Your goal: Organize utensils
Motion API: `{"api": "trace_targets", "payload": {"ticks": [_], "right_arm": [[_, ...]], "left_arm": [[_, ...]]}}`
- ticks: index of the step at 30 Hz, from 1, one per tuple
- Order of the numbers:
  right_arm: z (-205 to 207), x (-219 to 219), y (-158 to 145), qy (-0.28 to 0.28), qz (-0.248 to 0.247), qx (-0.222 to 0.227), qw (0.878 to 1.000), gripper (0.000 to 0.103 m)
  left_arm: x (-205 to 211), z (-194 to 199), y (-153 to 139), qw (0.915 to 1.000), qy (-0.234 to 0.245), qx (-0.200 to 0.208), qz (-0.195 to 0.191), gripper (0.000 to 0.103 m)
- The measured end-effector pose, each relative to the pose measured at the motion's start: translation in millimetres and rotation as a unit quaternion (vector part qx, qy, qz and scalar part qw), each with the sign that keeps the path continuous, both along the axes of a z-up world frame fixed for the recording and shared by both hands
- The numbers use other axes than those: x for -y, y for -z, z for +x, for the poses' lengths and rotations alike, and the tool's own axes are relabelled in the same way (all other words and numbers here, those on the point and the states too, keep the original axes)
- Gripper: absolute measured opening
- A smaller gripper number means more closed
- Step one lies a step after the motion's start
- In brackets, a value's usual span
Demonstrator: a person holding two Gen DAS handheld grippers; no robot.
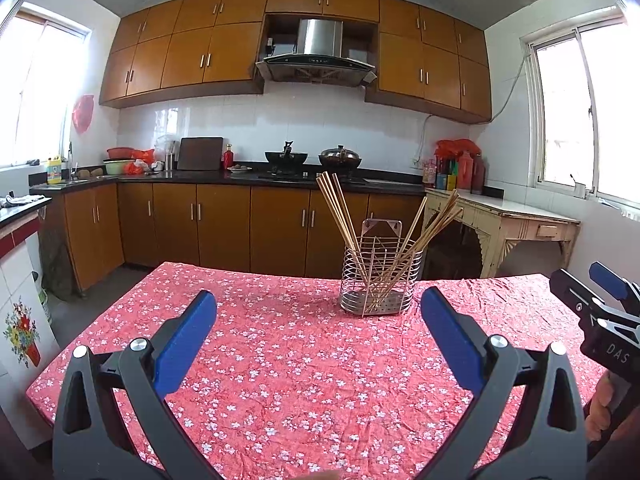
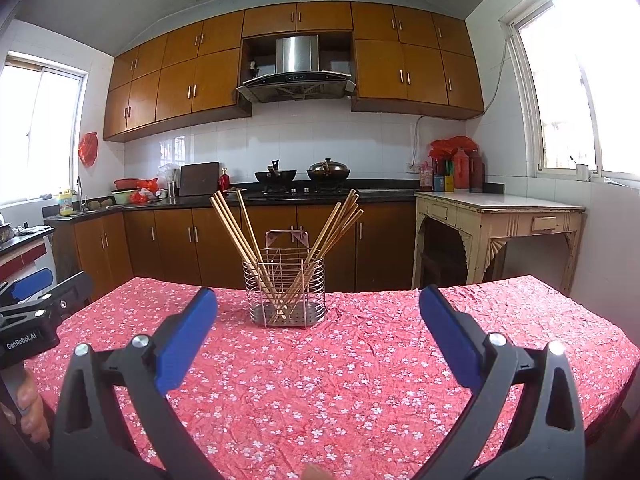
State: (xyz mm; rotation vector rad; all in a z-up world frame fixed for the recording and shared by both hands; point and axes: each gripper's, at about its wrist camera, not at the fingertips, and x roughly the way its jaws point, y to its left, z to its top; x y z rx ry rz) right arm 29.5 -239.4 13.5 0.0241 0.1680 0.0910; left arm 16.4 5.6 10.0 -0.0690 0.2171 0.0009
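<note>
Both claws released, nothing gripped: left claw (image 1: 318,308) and right claw (image 2: 318,308) hover over the near half of the desk (image 2: 360,380), fingers spread wide. Wire holder (image 2: 285,294) stands upright at the far middle of the floral cloth, well apart from both claws. Chopsticks (image 2: 240,232) sit inside it, fanned in a left and a right bunch; probably about ten, count unclear.
</note>
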Motion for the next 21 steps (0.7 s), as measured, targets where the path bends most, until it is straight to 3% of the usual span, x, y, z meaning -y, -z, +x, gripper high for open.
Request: {"api": "trace_targets", "payload": {"ticks": [21], "right_arm": [[-0.9,-1.0,-0.7,0.000,0.001,0.000,1.000,0.099]], "left_arm": [[0.7,0.1,1.1,1.0000,-0.002,0.001,0.000,0.101]]}}
